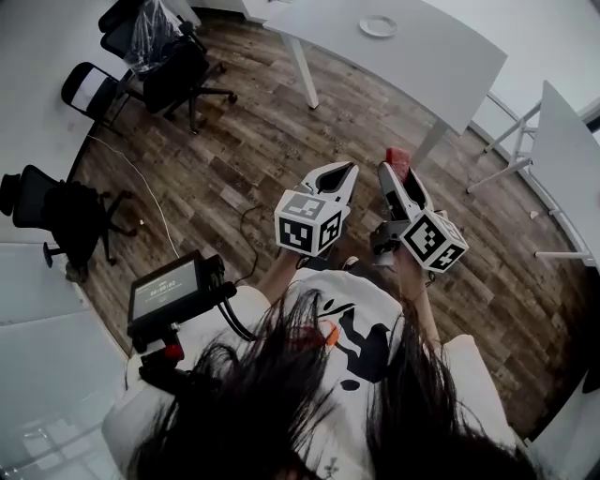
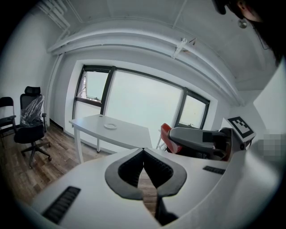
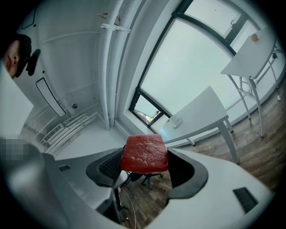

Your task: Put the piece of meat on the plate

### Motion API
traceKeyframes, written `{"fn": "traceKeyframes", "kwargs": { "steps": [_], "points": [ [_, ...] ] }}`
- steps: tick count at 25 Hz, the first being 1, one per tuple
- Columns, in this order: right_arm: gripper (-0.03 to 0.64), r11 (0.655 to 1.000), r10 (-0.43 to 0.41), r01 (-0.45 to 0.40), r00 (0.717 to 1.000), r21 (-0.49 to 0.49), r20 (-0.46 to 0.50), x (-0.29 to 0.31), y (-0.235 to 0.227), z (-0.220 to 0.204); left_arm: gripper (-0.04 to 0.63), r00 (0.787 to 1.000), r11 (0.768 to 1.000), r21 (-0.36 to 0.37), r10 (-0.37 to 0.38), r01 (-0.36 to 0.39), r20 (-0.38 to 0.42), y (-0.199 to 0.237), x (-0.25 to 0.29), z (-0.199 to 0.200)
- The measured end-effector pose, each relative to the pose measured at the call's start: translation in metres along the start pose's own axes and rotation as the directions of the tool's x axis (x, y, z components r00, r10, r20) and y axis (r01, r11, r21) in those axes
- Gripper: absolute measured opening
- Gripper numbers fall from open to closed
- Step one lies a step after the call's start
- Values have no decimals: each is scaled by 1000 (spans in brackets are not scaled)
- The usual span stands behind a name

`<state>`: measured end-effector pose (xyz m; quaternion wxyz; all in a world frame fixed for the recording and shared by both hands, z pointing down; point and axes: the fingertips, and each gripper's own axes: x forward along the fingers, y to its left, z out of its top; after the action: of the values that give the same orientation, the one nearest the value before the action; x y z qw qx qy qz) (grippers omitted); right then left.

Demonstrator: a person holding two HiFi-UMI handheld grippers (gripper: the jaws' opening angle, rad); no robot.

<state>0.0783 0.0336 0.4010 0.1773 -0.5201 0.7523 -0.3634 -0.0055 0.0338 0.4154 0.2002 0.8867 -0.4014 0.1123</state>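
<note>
The right gripper (image 1: 395,171) is clamping the piece of meat (image 3: 144,151); the left gripper (image 2: 144,155) is sitting closed, empty, beside it. The plate (image 1: 378,26) is lying on the white table (image 1: 441,58) at twelve o'clock, with open wood floor (image 1: 253,141) lying between and office chairs (image 1: 173,70) crowding ten o'clock.

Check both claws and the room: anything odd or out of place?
Nothing spilled or damaged. The meat sits squarely in the right claw, the left claw is shut and empty, the plate lies flat on the white table. A loose cable trails across the floor.
</note>
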Motion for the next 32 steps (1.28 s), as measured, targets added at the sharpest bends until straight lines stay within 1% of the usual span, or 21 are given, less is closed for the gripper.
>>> {"fn": "traceKeyframes", "kwargs": {
  "steps": [8, 10, 13, 15, 22, 28, 32],
  "points": [
    [295, 1000, 0, 0, 1000, -6, -2, -4, 6, -7, 5, 1000, 1000, -8, 9, -9, 14, 6, -8, -2],
    [294, 1000, 1, -1, 1000, -2, 1, 2, -3, -4, 5, 1000, 1000, -4, 5, -5, 15, 9, 2, -2],
    [294, 1000, -6, 6, 1000, 10, -5, 36, -32, 12, 5, 1000, 1000, -5, 7, -7, 4, 27, 46, 5],
    [293, 1000, -12, 12, 1000, 15, -12, 59, -42, 20, 5, 1000, 1000, -11, 9, -9, 0, 42, 68, 13],
    [293, 999, -36, 36, 999, 34, -15, 123, -42, 29, 5, 1000, 1000, -11, -11, 11, -1, 95, 101, 49],
    [295, 997, -65, 65, 998, 43, -4, 186, -41, 40, 5, 999, 999, -3, -47, 47, -17, 146, 132, 78],
    [294, 993, -77, 75, 997, 96, 16, 224, -40, 47, 5, 997, 997, -4, -73, 73, -27, 177, 151, 95]
  ]
}}
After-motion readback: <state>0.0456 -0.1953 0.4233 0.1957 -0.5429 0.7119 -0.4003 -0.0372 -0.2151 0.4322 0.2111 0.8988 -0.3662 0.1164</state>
